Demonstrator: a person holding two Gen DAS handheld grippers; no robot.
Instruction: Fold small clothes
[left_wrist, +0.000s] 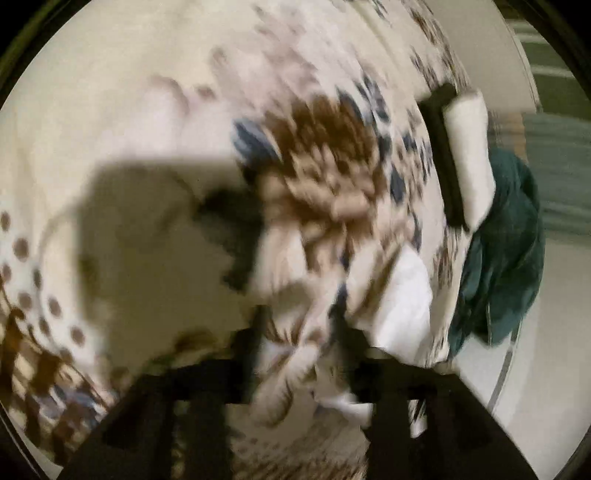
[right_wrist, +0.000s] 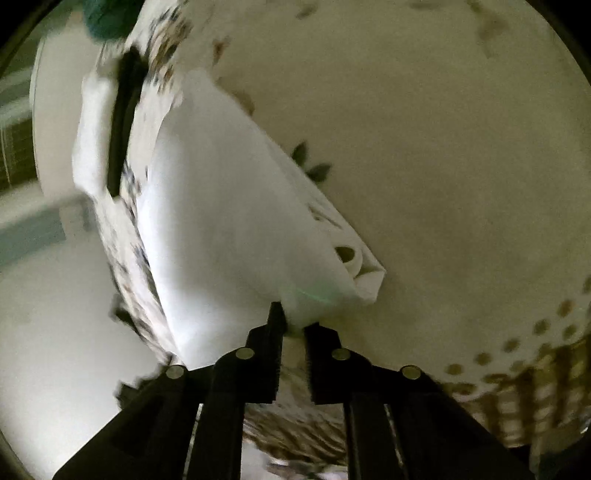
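Observation:
A small white garment with brown and blue printed patches (left_wrist: 321, 177) hangs in the air, badly blurred in the left wrist view. My left gripper (left_wrist: 299, 332) is shut on its lower part, cloth bunched between the black fingers. In the right wrist view the garment's plain white inside (right_wrist: 229, 206) fills the middle, with a rolled corner (right_wrist: 354, 266) at its right end. My right gripper (right_wrist: 293, 325) is shut on the white cloth's lower edge. The other gripper shows as a black and white shape in each view (left_wrist: 458, 158) (right_wrist: 110, 125).
A cream bedspread with brown dots and brown squares (right_wrist: 461, 166) lies below, also in the left wrist view (left_wrist: 48, 295). A dark green cloth (left_wrist: 506, 251) hangs at the bed's right edge. White floor (right_wrist: 55, 332) lies beside the bed.

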